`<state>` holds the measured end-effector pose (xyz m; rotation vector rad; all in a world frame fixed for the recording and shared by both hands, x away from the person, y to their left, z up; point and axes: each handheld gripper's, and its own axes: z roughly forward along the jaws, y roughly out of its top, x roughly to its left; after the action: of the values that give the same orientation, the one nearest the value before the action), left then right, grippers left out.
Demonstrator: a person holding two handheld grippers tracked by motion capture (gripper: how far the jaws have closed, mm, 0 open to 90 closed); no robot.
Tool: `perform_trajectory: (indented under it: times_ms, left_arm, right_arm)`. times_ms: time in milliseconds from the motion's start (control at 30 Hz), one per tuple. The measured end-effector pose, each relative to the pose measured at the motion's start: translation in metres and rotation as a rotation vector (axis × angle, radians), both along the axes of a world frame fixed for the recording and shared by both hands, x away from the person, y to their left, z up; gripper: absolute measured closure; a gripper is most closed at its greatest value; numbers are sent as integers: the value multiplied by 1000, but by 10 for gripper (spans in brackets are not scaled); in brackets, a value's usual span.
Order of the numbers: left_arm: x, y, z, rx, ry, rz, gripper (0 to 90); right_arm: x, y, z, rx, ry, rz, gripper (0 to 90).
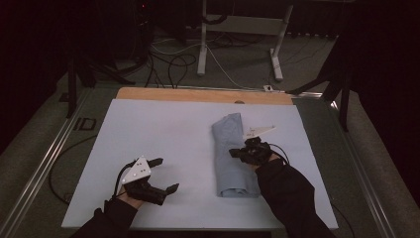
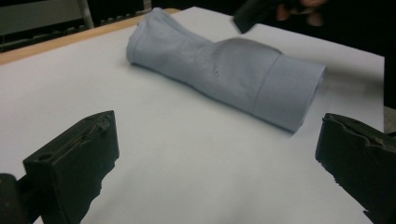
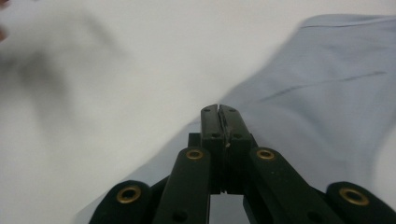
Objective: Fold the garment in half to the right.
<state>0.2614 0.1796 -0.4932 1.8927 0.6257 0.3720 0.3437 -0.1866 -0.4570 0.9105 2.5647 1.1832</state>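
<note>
On white table (image 1: 163,124), folded blue cloth (image 1: 232,153) lies

A white sheet (image 1: 163,134) covers most of a wooden tabletop (image 1: 198,94), whose bare edge shows along the far side. Beyond it, on the grey carpet (image 1: 247,69), stands a white metal frame (image 1: 237,29) with two legs, and black and white cables (image 1: 173,59) trail across the floor.

No readable text, label, brand, number or sign can be made out on the folded cloth (image 1: 233,153) or the tabletop (image 1: 163,129).
</note>
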Motion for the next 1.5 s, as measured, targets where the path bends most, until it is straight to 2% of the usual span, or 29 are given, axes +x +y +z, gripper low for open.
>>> perform_trajectory:
  times_ms: [67, 200, 300, 367, 500, 633, 667, 733, 833, 1033, 1267, 1400, 1433, 1467, 1500]
  left_arm:
    - [-1, 6, -2, -1, 5, 17, 1]
    - [-2, 14, -5, 0, 11, 40, 1]
    - [-3, 17, -6, -2, 9, 47, 1]
    - [-3, 18, -6, -6, 7, 52, 1]
    - [-3, 18, -6, 0, 2, 50, 1]
    - [-3, 17, -6, 2, 4, 52, 1]
    - [-3, 17, -6, 3, 5, 53, 1]
    - [-3, 18, -7, 2, 4, 58, 1]
    - [-3, 19, -7, -1, 2, 59, 1]
    - [-1, 22, -8, -7, 8, 69, 1]
    - [-1, 23, -7, -11, 7, 69, 1]
    - [-2, 24, -5, -10, -2, 63, 1]
    - [-2, 25, -4, -14, 2, 62, 1]
    - [-2, 26, -4, -15, 0, 61, 1]
    - [-2, 26, -4, -17, -1, 59, 1]
  right_arm:
    - [-12, 3, -2, 14, 4, 29, 899]
    - [-30, 9, -12, -23, 0, 69, 899]
    - [-38, 8, -23, -24, 12, 85, 899]
    - [-42, 7, -31, -35, 19, 99, 899]
    - [-47, 4, -44, -25, 47, 108, 899]
    - [-53, 6, -57, -57, 65, 117, 899]
    - [-55, 7, -60, -62, 75, 101, 899]
    - [-56, 7, -66, -54, 75, 112, 900]
    - [-58, 7, -68, -33, 79, 119, 900]
    - [-62, 12, -69, -49, 59, 137, 900]
    - [-60, 12, -70, -23, 83, 138, 900]
    - [-61, 12, -65, -29, 89, 142, 900]
    - [-61, 11, -63, -23, 78, 146, 898]
    - [-60, 10, -56, -10, 62, 140, 832]
    - [-60, 10, -54, -2, 57, 134, 811]
